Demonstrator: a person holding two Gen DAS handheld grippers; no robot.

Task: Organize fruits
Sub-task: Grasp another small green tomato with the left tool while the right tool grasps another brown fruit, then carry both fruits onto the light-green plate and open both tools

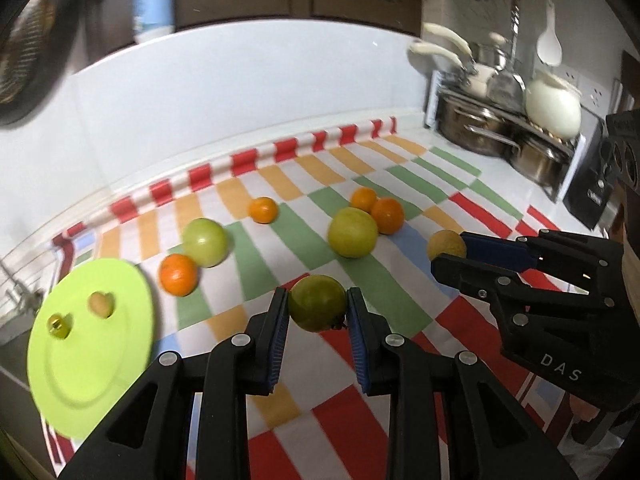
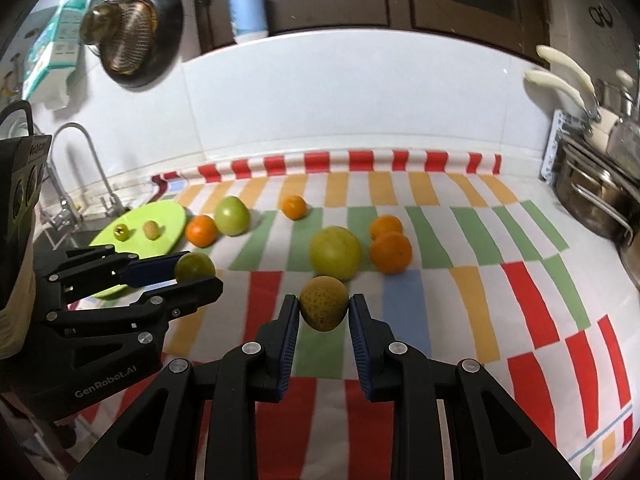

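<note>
My left gripper [image 1: 318,304] is shut on a dark green round fruit [image 1: 317,307], held above the checked cloth [image 1: 280,240]; in the right wrist view the same fruit [image 2: 195,266] shows between its fingers. My right gripper [image 2: 324,306] is shut on a speckled yellow-brown fruit [image 2: 324,303], seen from the left wrist as a small ball [image 1: 446,243]. On the cloth lie two light green fruits [image 1: 205,242] [image 1: 353,232] and several oranges [image 1: 178,274]. A lime-green plate [image 1: 80,360] at the left holds two small fruits [image 1: 101,303] [image 1: 59,325].
Steel pots on a rack [image 1: 500,128] stand at the back right. A sink with a tap [image 2: 80,160] lies left of the plate. A white tiled wall [image 2: 340,100] backs the counter, with a bottle [image 2: 246,4] on its ledge and a pan [image 2: 136,32] hanging.
</note>
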